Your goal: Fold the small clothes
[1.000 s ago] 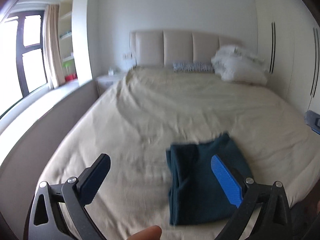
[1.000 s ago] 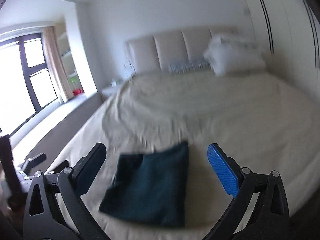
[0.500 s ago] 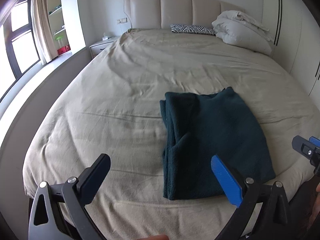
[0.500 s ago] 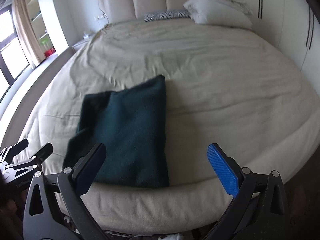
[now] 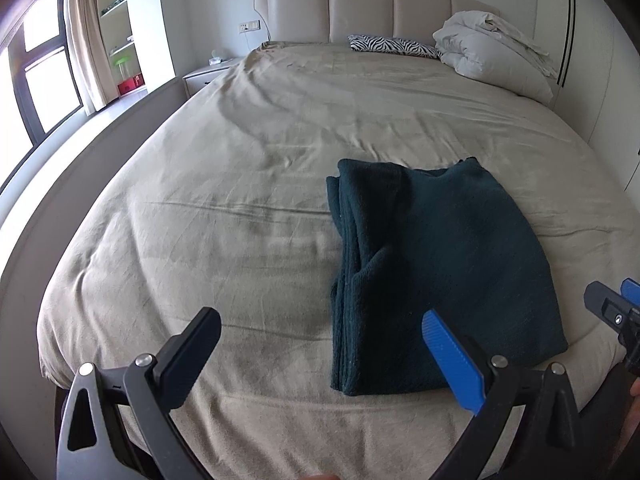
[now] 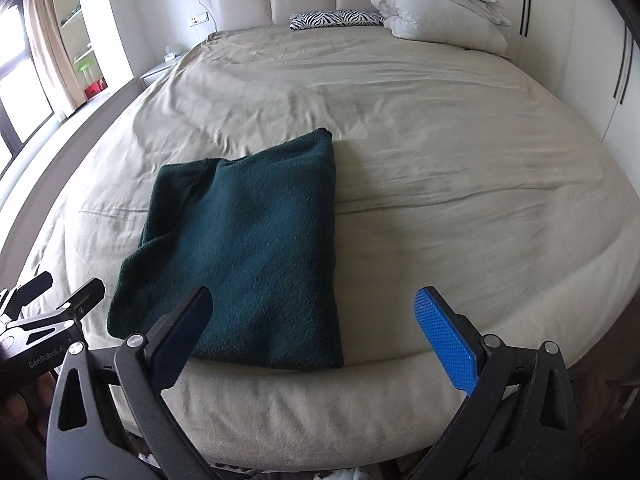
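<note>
A dark green knitted garment lies folded into a rectangle near the foot edge of the bed, its layered fold edge on the left. My left gripper hovers open above the sheet just left of the garment's near corner, holding nothing. My right gripper is open too, hanging over the garment's near right corner and the mattress edge. Each gripper shows at the border of the other's view: the right gripper and the left gripper.
The beige bed sheet is wide and lightly wrinkled. A white duvet pile and a zebra pillow sit by the headboard. A nightstand and window are on the left, wardrobe doors on the right.
Both cameras have tilted down from the headboard toward the bed's foot and steadied; the garment now fills more of each view. Both grippers stay open.
</note>
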